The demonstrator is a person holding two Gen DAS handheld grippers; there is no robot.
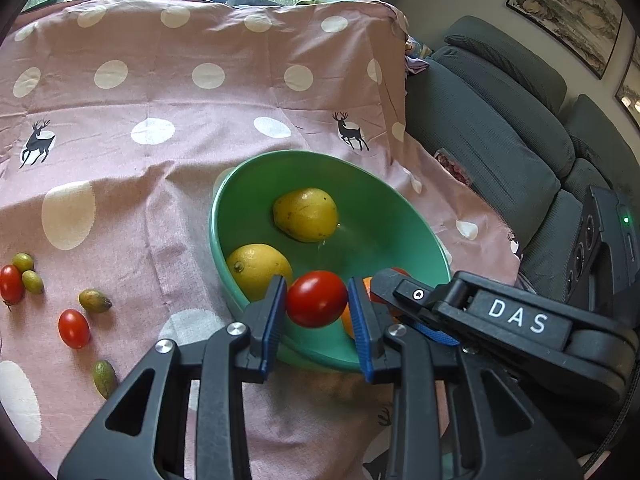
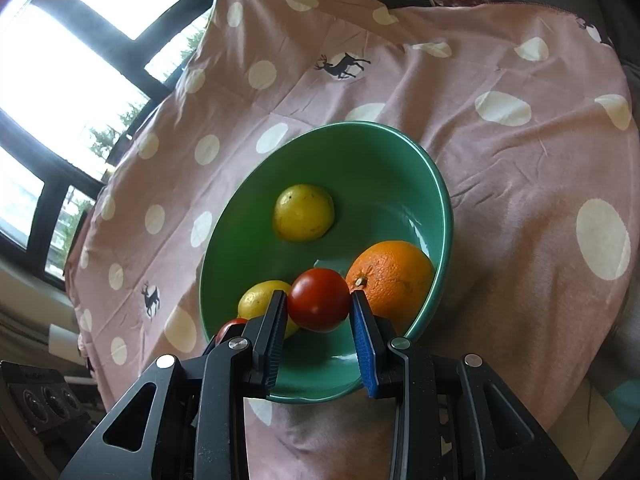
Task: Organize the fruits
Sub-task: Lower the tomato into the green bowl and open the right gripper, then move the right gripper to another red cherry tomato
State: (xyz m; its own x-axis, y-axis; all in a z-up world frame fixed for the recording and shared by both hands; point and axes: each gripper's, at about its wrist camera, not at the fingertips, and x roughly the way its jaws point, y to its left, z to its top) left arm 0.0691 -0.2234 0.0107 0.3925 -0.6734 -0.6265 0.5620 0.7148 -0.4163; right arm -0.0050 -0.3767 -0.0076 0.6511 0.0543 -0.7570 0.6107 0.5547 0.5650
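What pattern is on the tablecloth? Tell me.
Pink tablecloth with white dots and black deer; clearest in the left wrist view.

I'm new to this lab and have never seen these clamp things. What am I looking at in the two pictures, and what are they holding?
There is no robot arm: a person holds a two-finger clamp in each hand, and each clamp carries a wide-angle camera looking along its fingers. One picture comes from the left gripper, the other from the right gripper.

Each gripper is closed on its own cherry tomato: the left's tomato and the right's tomato, both over the near edge of a green bowl.

The bowl sits on a pink spotted cloth and holds two lemons and an orange. More cherry tomatoes and small green fruits lie loose on the cloth to the left.
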